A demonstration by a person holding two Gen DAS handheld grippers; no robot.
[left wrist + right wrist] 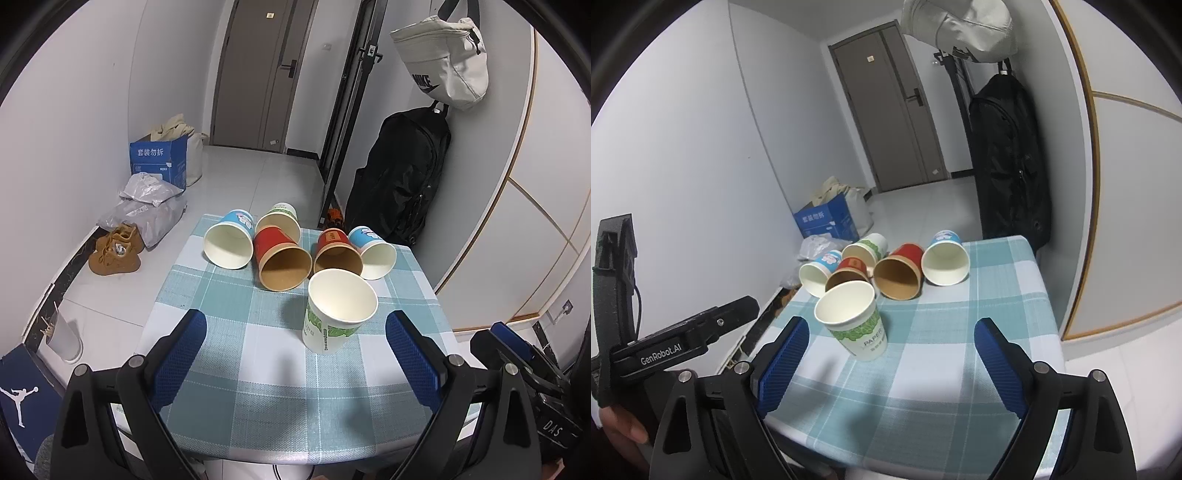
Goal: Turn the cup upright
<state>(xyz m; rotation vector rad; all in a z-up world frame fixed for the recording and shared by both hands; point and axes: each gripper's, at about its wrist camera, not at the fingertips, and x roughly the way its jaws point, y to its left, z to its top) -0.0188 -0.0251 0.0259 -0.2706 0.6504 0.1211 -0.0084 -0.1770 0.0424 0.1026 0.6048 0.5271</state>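
Note:
A white paper cup with green print (334, 314) (853, 319) stands upright on the checked tablecloth (236, 332) (942, 350). Behind it several cups lie on their sides, mouths toward me: a blue one (231, 242) (818, 273), a green-print one (280, 218) (866, 249), two red ones (282, 260) (338, 251) (899, 275) (847, 275), and another blue one (373, 253) (945, 260). My left gripper (295, 354) is open and empty, just short of the upright cup. My right gripper (890, 365) is open and empty, with the upright cup between and beyond its fingertips.
The small table ends close behind the cups. On the floor to the left are brown shoes (116, 251), plastic bags (147, 206) and a blue box (159, 160) (829, 219). A black backpack (402, 173) (1008, 158) hangs at the right. The left gripper's body (676, 339) shows at the left of the right view.

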